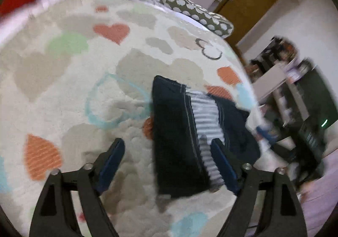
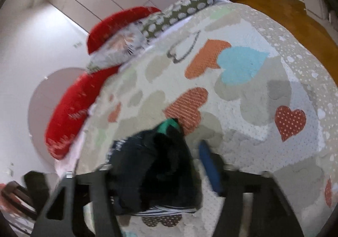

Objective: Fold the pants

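Note:
Dark navy pants (image 1: 175,135) with a grey-striped lining lie folded on a heart-patterned bedspread (image 1: 84,89). My left gripper (image 1: 168,148) is open above them, its right blue pad (image 1: 221,163) over the striped strip, its left pad on bare bedspread. In the right wrist view the pants (image 2: 156,171) sit bunched between my right gripper's (image 2: 160,165) fingers, with a green patch at the top; the jaws stand wide and its right blue pad (image 2: 209,165) is apart from the cloth. The left pad is hidden by the fabric.
Red pillows (image 2: 71,110) and a dotted olive bolster (image 2: 179,13) lie at the bed's head. The bed edge (image 1: 249,89) drops to cluttered shelves and dark boxes (image 1: 306,110). A wooden door (image 1: 247,0) and wooden floor (image 2: 295,10) lie beyond.

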The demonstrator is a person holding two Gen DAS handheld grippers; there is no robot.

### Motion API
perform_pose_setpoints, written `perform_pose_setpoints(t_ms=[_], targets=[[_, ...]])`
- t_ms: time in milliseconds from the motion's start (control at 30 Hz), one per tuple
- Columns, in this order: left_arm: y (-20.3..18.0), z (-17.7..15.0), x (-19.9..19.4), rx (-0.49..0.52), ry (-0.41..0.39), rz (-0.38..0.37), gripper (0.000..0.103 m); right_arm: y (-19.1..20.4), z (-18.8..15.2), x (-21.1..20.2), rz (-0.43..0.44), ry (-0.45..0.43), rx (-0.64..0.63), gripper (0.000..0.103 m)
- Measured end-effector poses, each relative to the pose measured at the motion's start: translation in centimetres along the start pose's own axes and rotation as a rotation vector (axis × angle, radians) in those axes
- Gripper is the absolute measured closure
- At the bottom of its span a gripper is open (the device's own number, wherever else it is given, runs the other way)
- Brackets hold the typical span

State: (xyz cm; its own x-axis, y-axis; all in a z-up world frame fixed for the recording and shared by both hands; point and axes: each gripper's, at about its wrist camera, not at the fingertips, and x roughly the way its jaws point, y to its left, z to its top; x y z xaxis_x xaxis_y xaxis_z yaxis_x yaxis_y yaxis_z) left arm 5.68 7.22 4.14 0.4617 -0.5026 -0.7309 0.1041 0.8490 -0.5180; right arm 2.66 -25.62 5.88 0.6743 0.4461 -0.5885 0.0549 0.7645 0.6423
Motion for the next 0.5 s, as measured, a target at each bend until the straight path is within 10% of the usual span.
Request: perform_pose_setpoints(t_ms=[300, 400, 500], targets=[[0.1, 1.9, 5.7, -0.042, 0.127, -0.165, 0.003, -0.2, -1.4, 6.9, 0.029, 0.151, 0.019, 0.026], [-1.8, 1.6, 6.3, -0.012, 0.190, -0.224, 0.041, 0.0, -1.2, 7.8, 0.070, 0.175, 0.025, 0.063], [-2.6, 2.4, 6.0, 0.020, 0.172, -0.202, 0.051, 0.4, -1.0, 7.7, 0.111, 0.184, 0.051, 0.070]])
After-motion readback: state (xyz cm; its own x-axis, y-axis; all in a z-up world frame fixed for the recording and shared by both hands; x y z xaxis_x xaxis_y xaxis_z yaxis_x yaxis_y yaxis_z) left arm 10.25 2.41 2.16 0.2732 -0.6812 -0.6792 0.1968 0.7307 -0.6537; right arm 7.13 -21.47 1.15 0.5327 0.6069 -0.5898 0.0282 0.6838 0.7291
